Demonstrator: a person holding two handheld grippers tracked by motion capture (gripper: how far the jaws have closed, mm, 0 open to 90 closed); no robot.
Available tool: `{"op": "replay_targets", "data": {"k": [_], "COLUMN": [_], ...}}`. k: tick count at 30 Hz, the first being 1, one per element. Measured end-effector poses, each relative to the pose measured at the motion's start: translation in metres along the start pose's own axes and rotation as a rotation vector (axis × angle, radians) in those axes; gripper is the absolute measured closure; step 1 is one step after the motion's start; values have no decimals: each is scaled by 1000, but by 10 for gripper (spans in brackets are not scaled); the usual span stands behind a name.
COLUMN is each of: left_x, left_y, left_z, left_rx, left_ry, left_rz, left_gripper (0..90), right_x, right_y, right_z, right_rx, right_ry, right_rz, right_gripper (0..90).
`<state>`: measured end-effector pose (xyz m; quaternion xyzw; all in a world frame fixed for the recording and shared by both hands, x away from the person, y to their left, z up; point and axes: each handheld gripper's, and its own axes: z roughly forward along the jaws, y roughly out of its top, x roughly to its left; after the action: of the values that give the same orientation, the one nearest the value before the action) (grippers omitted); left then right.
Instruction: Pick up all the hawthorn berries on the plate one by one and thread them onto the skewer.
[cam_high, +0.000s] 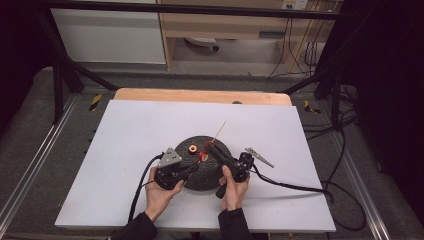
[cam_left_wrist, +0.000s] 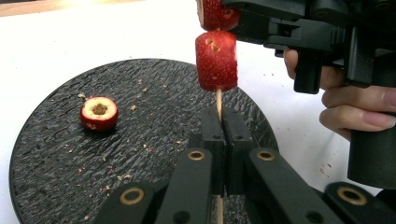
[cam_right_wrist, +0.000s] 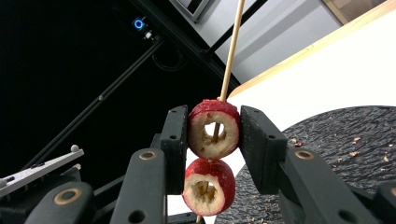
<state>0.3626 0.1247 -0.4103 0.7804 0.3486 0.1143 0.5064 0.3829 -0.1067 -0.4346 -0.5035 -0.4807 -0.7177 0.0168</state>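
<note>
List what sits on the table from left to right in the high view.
Left gripper with grey three-cornered plate → loose red cored fruit piece on the round black slate plate → skewered red fruit pieces → right gripper.

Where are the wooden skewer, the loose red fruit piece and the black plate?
wooden skewer (cam_right_wrist: 229, 56), right gripper view, bare upper shaft.
loose red fruit piece (cam_left_wrist: 98, 113), left gripper view, cut face.
black plate (cam_left_wrist: 56, 172), left gripper view, bare surface.

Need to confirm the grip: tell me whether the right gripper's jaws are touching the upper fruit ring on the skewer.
Touching. In the right gripper view, both jaws press against the sides of the upper fruit ring, no gap showing.
</note>
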Motion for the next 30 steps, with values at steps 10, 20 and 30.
{"op": "replay_targets", "data": {"k": [10,20,30], "left_x": [3,17,34], "left_y": [-1,-13,-25], "left_z": [-10,-28,-56], "left_rx": [3,45,64], "left_ry": [3,26,49], "left_rz": [15,21,14], "left_gripper": [888,888,887], "right_x": [2,-1,-7], "right_y": [9,21,22], "right_z": [-2,-4,-5], "right_rx": [45,199,354], "right_ry": [-20,-65,-104], "right_rz": [-81,-230,-330], "right_gripper": [424,166,64]}}
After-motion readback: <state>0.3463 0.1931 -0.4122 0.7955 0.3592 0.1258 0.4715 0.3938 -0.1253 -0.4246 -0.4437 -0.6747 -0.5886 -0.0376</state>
